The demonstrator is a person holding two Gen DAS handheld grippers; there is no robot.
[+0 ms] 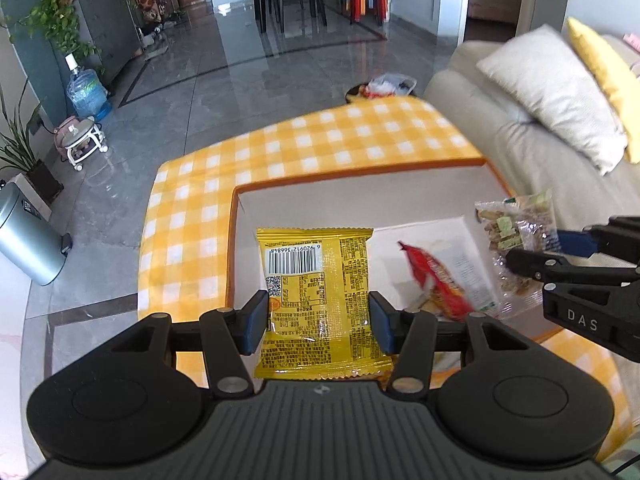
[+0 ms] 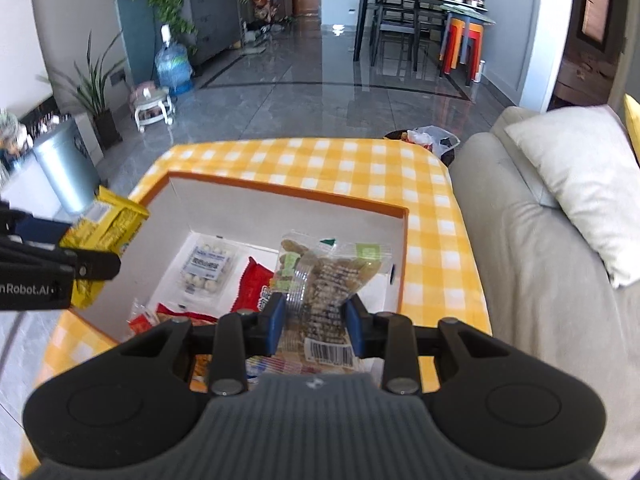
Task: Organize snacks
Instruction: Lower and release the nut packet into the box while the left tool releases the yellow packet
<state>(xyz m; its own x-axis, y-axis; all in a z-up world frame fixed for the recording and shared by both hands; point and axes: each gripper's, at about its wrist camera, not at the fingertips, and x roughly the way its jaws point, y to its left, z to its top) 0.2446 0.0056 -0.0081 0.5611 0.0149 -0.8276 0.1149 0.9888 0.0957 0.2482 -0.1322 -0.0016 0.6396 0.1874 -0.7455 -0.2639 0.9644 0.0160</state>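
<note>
Gripping flat yellow foil snack packet, left gripper hangs above orange-rimmed white cardboard box; right gripper clenches clear plastic nut bag over same box.

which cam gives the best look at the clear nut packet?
Right wrist: the clear nut packet sits centred between the right gripper pads, with its contents and barcode readable. Left wrist shows the same packet only at the right edge, side-on and blurred, partly behind the right gripper's fingers.
</note>
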